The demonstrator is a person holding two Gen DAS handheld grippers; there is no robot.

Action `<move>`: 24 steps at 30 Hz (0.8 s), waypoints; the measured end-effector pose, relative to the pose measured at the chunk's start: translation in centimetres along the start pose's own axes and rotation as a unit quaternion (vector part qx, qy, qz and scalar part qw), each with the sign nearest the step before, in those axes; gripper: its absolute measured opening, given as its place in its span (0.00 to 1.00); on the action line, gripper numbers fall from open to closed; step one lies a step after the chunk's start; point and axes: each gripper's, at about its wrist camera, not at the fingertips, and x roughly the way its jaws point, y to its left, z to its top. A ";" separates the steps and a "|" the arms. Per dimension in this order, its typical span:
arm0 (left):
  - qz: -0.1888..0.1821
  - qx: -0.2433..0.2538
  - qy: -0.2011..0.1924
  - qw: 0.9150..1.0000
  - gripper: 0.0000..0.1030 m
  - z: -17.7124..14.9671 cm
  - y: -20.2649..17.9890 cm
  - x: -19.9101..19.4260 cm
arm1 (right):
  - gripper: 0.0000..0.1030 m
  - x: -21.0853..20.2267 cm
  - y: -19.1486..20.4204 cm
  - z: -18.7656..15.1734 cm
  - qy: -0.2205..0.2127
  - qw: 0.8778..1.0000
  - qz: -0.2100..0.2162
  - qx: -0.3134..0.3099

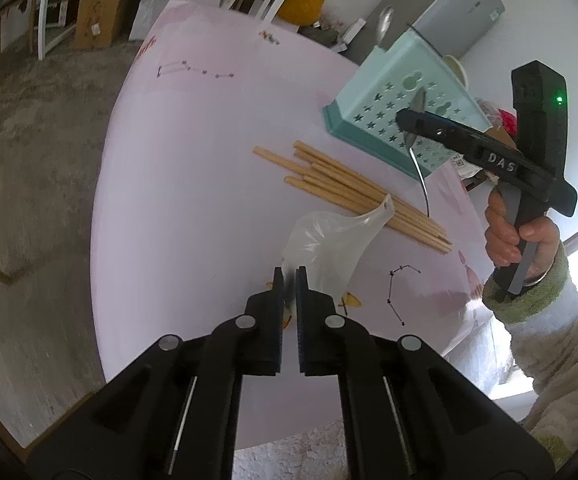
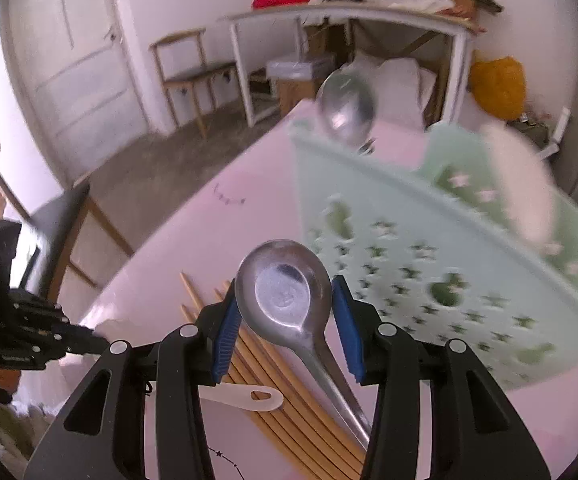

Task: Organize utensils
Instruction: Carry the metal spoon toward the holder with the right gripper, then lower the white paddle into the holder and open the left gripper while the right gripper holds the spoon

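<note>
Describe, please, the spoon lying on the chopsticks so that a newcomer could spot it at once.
Start at the pink table, then find the wooden chopsticks fanned beside the mint-green utensil holder. Across them lies a translucent white plastic spoon, its bowl pinched by the left gripper; the other spoons are shiny metal.

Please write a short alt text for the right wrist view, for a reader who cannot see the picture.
A metal spoon is gripped by its bowl in the right claw, above a pink table. Wooden chopsticks and a white plastic spoon lie below it, and a mint-green utensil holder, blurred, stands just ahead with another spoon in it.
</note>
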 end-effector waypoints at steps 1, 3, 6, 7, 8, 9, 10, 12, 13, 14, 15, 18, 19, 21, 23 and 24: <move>0.000 0.004 -0.004 1.000 0.03 0.0 -0.2 -0.2 | 0.42 -0.7 -0.3 0.0 -0.008 1.000 -0.001 0.005; 0.004 0.018 -0.016 1.000 0.02 0.1 -0.8 -0.6 | 0.42 -2.0 -0.9 -0.2 -0.030 0.999 -0.004 0.023; 0.009 0.038 -0.034 0.999 0.00 0.3 -1.6 -1.4 | 0.42 -3.7 -1.8 -0.7 -0.054 0.997 -0.007 0.048; 0.012 0.043 -0.040 0.998 0.00 0.4 -1.9 -1.6 | 0.42 -4.4 -2.3 -1.0 -0.065 0.996 -0.007 0.061; 0.014 0.047 -0.044 0.998 0.00 0.4 -2.0 -1.9 | 0.42 -4.9 -2.6 -1.2 -0.072 0.995 -0.007 0.069; 0.016 0.053 -0.049 0.997 0.00 0.5 -2.4 -2.2 | 0.42 -5.5 -2.9 -1.5 -0.083 0.993 -0.007 0.080; 0.017 0.056 -0.053 0.997 0.00 0.6 -2.6 -2.3 | 0.42 -6.0 -3.3 -1.7 -0.089 0.992 -0.007 0.085; 0.015 0.066 -0.066 0.996 0.00 0.9 -3.3 -3.0 | 0.42 -6.8 -3.8 -2.1 -0.103 0.990 -0.009 0.098; 0.017 0.072 -0.072 0.995 0.00 1.1 -3.5 -3.5 | 0.42 -7.1 -3.9 -2.3 -0.108 0.989 -0.011 0.101; 0.018 0.076 -0.078 0.994 0.00 1.3 -3.7 -3.9 | 0.42 -7.4 -4.0 -2.5 -0.113 0.988 -0.011 0.105; 0.018 0.080 -0.087 0.993 0.00 1.6 -4.0 -4.5 | 0.42 -7.5 -3.9 -2.5 -0.117 0.987 -0.012 0.108; 0.014 0.084 -0.114 0.990 0.00 2.8 -4.6 -6.3 | 0.42 -8.1 -4.2 -2.9 -0.129 0.985 -0.014 0.117; 0.012 0.085 -0.120 0.989 0.00 3.2 -4.8 -6.7 | 0.42 -8.3 -4.4 -2.9 -0.132 0.984 -0.014 0.119; 0.009 0.091 -0.138 0.986 0.00 4.4 -5.2 -8.0 | 0.42 -8.8 -4.6 -3.0 -0.138 0.983 -0.016 0.122; 0.013 0.109 -0.163 0.981 0.00 5.8 -6.0 -9.4 | 0.42 -9.1 -4.7 -3.1 -0.144 0.981 -0.017 0.125; 0.018 0.124 -0.178 0.976 0.00 6.7 -6.7 -10.3 | 0.42 -9.3 -4.8 -3.2 -0.147 0.981 -0.017 0.127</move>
